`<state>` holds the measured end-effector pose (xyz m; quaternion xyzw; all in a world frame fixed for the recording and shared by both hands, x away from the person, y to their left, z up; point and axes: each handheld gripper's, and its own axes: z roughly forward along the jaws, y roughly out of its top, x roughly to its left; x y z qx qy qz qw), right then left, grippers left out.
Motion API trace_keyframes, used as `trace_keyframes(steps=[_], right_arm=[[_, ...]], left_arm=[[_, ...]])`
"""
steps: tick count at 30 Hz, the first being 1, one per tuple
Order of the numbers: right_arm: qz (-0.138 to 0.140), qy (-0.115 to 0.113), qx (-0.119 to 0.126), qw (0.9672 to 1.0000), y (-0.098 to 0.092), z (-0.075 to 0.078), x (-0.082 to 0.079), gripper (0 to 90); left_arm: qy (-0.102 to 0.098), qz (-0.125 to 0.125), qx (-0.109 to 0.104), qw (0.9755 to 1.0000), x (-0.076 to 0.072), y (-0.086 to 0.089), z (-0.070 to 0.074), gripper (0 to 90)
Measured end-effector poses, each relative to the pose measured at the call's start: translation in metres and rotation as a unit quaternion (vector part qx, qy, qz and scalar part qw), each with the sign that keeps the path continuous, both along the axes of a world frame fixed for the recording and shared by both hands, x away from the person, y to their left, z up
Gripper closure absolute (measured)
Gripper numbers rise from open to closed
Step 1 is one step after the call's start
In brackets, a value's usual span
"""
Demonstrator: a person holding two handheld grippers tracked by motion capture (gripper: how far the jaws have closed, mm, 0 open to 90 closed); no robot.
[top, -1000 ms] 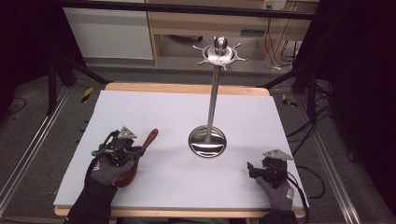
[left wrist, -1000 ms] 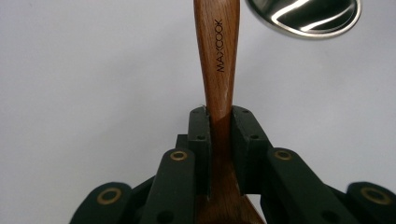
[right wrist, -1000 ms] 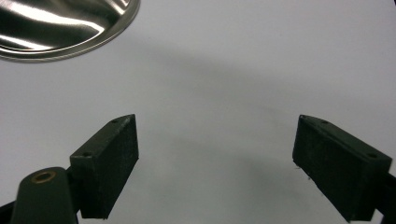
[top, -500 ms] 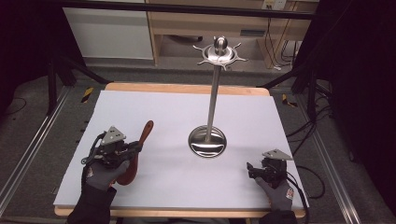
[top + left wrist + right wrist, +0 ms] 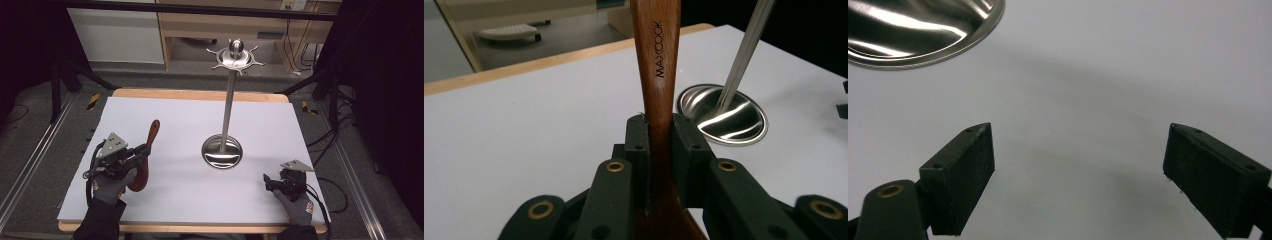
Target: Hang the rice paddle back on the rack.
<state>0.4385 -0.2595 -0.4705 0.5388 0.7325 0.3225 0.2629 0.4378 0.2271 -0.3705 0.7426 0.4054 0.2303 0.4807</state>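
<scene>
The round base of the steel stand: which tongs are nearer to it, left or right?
Right, narrowly. The right tongs rest open just right of the round base and nearer the person; the left tongs, shut on the wooden spoon, sit farther off on its left.

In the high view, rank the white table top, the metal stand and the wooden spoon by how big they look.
1. White table top, by far the largest.
2. Metal stand, tall pole on a round base.
3. Wooden spoon, smallest, partly hidden by the left hand-held gripper clamped on it. The stand's top rises toward the camera, so its lead may be overstated.
</scene>
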Motion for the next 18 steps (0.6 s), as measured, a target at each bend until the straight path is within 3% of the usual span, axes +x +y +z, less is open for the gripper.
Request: trace_keyframes(steps=[3,8,18], right_arm=[[0.000,0.000,0.001,1.0000,0.000,0.000,0.000,13.3],[-0.003,-0.001,0.001,1.0000,0.000,0.000,0.000,13.2],[-0.006,-0.003,0.001,1.0000,0.000,0.000,0.000,13.0]], left_arm=[[-0.012,0.001,-0.007,0.9999,0.001,0.000,0.004,78.1],[-0.008,-0.007,-0.016,0.9998,0.005,-0.002,0.009,78.1],[-0.022,-0.017,-0.030,0.9992,0.012,-0.012,0.023,78.1]])
